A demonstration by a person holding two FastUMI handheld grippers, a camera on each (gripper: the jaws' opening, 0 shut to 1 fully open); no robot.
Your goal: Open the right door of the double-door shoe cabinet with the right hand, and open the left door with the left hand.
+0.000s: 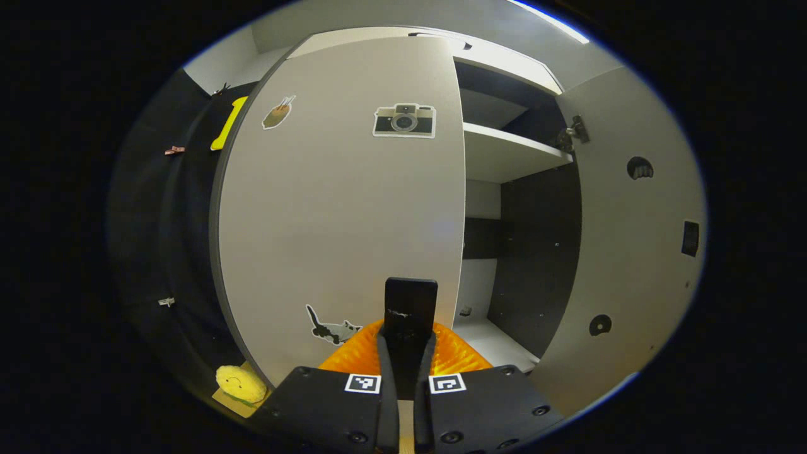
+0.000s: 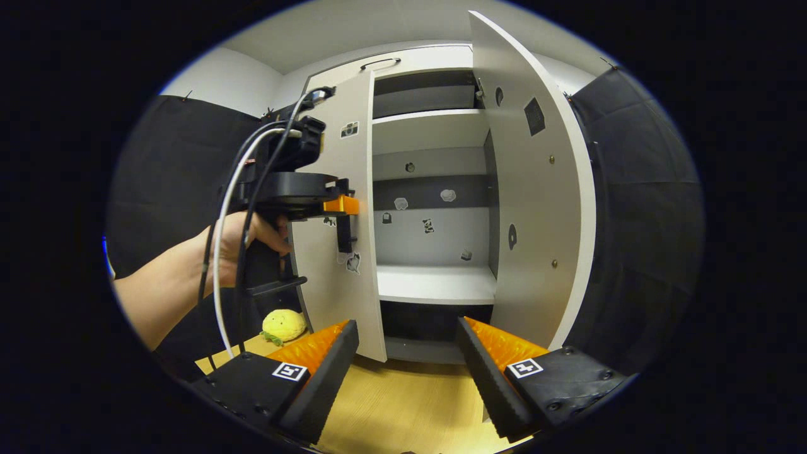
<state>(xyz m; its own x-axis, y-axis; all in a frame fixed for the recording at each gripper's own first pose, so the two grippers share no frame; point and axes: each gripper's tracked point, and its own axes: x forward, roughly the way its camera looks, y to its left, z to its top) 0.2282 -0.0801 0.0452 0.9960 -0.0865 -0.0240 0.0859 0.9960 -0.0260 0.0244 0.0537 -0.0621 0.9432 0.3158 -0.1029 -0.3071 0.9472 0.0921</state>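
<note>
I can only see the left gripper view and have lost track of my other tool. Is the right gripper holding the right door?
Observer: No. The right gripper is open, with its fingers apart and clear of the right door.
Operator: Where is it pointing?
Observer: Into the open cabinet, toward the lower shelf, with wooden floor beneath it.
Operator: How does my left gripper look from there?
Observer: A hand holds the left gripper against the left door, with its fingers at the handle.
</note>
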